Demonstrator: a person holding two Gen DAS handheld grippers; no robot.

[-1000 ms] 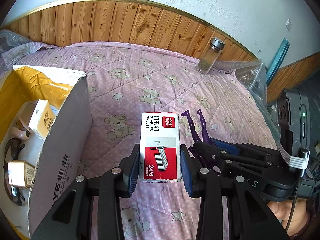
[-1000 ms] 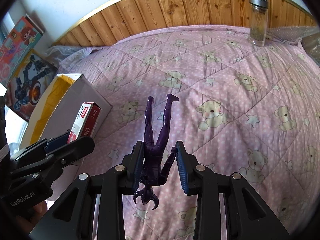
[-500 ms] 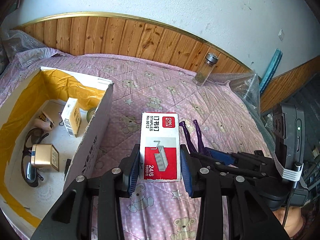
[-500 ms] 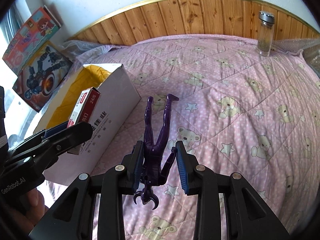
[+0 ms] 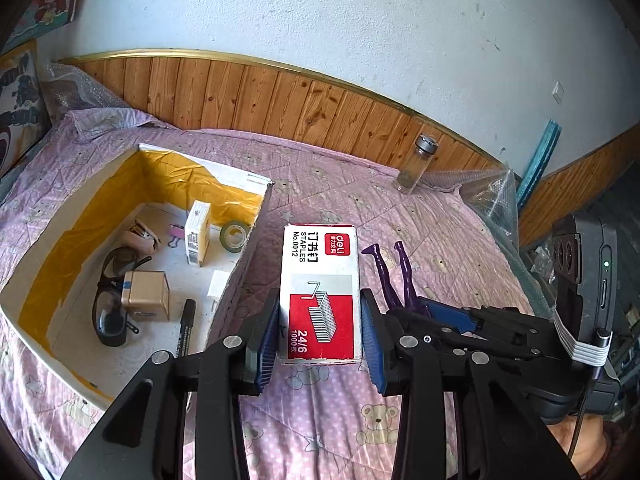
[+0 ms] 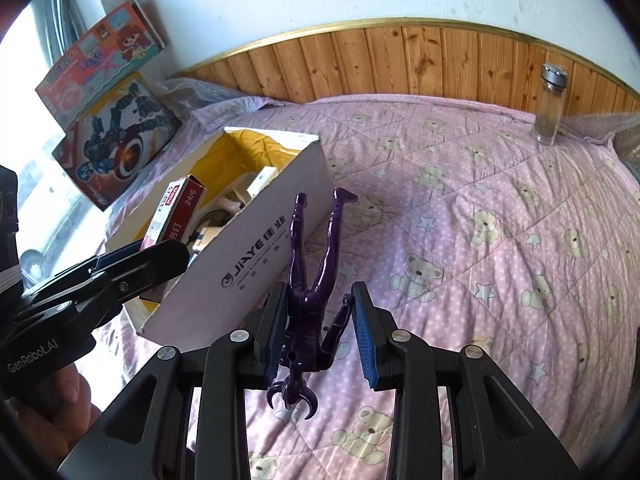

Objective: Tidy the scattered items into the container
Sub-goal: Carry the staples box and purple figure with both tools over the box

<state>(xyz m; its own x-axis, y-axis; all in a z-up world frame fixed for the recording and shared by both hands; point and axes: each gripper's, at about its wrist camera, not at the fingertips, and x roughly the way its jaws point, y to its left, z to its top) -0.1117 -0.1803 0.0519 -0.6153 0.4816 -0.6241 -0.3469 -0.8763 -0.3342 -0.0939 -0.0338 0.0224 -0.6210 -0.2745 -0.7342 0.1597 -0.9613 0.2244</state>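
Cardboard box (image 5: 240,264) at left centre holds glasses (image 5: 110,304) and tape (image 5: 234,234); left gripper (image 5: 320,332) jaws clamp a staple box (image 5: 320,280), right gripper (image 6: 320,332) jaws pinch a purple figure (image 6: 310,276); jar (image 6: 552,108) upper right

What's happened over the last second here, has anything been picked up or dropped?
Nothing was picked up or dropped. Both grippers rose and swung toward the cardboard box, so its inside now shows. The left gripper still clamps the staples box; the right gripper still holds the purple figure. The glass jar stayed by the wooden panelling.
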